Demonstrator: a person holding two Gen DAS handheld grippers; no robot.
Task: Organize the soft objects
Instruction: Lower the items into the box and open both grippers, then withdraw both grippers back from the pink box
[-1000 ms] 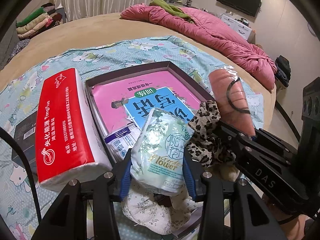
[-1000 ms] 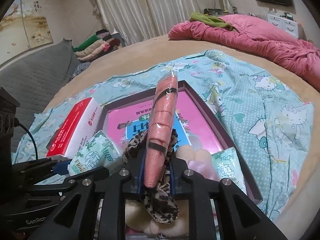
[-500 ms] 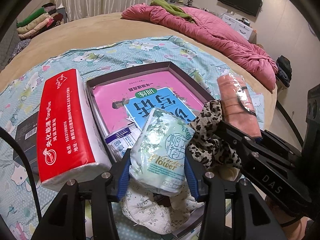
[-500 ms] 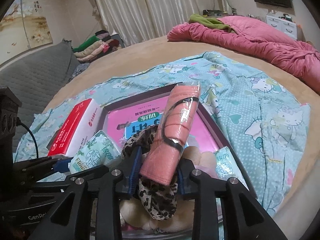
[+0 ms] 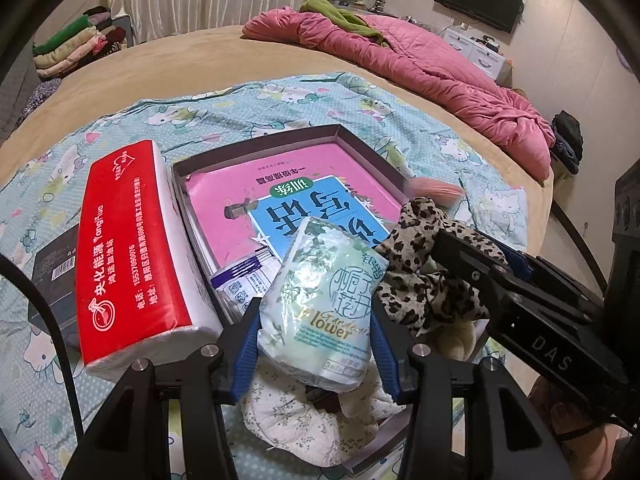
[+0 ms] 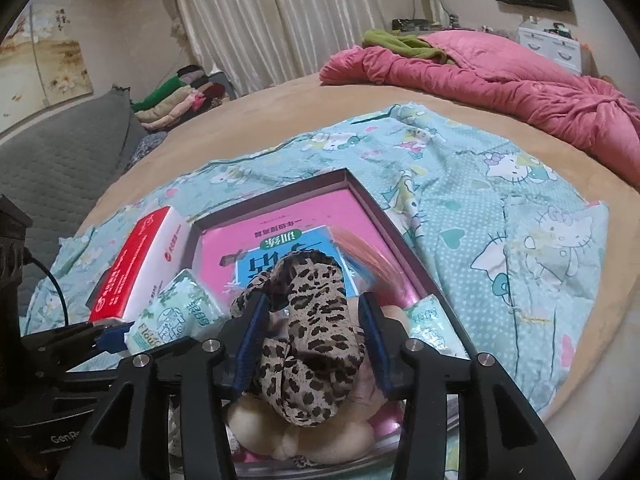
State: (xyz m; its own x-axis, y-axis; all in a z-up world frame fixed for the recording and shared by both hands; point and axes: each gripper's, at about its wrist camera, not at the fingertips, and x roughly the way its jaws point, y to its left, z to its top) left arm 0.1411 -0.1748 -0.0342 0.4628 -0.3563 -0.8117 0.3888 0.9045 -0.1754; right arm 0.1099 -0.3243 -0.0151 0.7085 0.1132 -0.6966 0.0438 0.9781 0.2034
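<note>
Box [image 6: 372,200] partly filled | left gripper [image 5: 316,340] clamps tissue pack [image 5: 324,304], unplaced | right gripper [image 6: 314,344] just opened, pink roll [image 6: 360,256] dropping into box

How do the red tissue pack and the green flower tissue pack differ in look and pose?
The red tissue pack is the larger brick, lying on the blanket beside the box; the green flower tissue pack is small, pale, and tilted up between the left gripper's fingers. Both are soft plastic-wrapped tissues.

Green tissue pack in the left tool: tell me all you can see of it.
The green tissue pack is a soft, glossy plastic pouch, pale green with a flower print and the word "flower". It stands tilted between the left tool's blue pads, over floral white cloth, leaning against the leopard-print fabric.
</note>
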